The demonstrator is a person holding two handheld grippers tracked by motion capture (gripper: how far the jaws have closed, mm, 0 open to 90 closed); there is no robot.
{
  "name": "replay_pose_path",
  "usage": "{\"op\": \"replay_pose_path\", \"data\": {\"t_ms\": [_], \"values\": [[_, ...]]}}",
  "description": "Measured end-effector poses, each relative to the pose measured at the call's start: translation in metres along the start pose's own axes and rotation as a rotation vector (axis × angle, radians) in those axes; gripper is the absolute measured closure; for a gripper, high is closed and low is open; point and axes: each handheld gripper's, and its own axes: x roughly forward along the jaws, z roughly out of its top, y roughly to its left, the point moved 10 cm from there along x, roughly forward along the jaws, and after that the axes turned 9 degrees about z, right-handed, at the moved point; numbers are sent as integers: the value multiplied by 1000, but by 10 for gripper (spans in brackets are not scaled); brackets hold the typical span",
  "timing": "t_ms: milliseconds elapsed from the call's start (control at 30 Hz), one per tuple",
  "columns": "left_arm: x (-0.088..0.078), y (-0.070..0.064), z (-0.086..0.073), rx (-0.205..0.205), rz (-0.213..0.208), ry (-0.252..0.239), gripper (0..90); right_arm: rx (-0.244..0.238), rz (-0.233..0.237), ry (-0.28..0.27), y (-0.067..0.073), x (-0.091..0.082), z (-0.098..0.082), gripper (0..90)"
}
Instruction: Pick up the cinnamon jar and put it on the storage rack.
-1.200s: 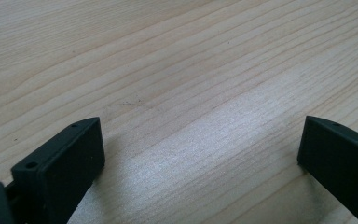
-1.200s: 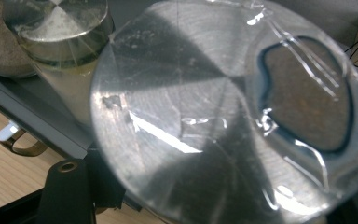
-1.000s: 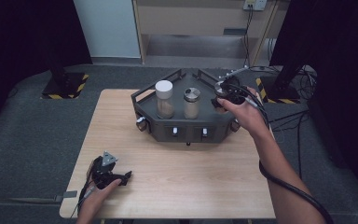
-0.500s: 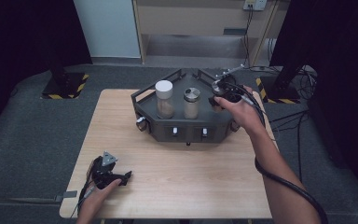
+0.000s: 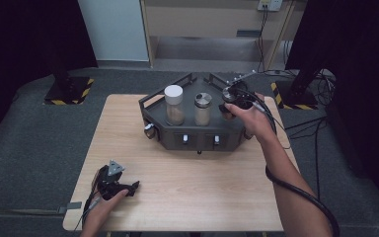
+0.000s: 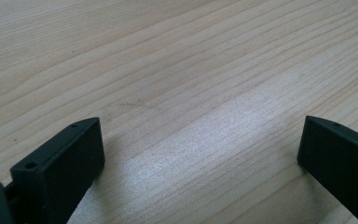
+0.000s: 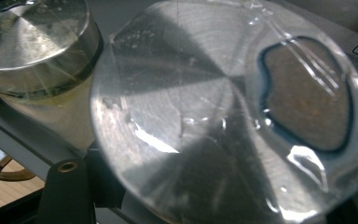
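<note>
gripping a metal-lid jar, the right gripper has its jaws closed on it at the right end of the black rack. whether the jar is going in or coming out, i cannot tell, so the step is about half done. the left gripper rests on the near left of the table, jaws wide open and empty. i count three jars: one white-lid jar, two with metal lids.
</note>
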Motion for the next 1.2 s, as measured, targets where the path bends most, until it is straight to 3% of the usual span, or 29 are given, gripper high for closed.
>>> {"op": "replay_pose_path", "data": {"t_ms": [1200], "values": [[0, 0, 0, 5, -1, 0, 0, 51, 21, 12, -12, 20, -14, 312]]}}
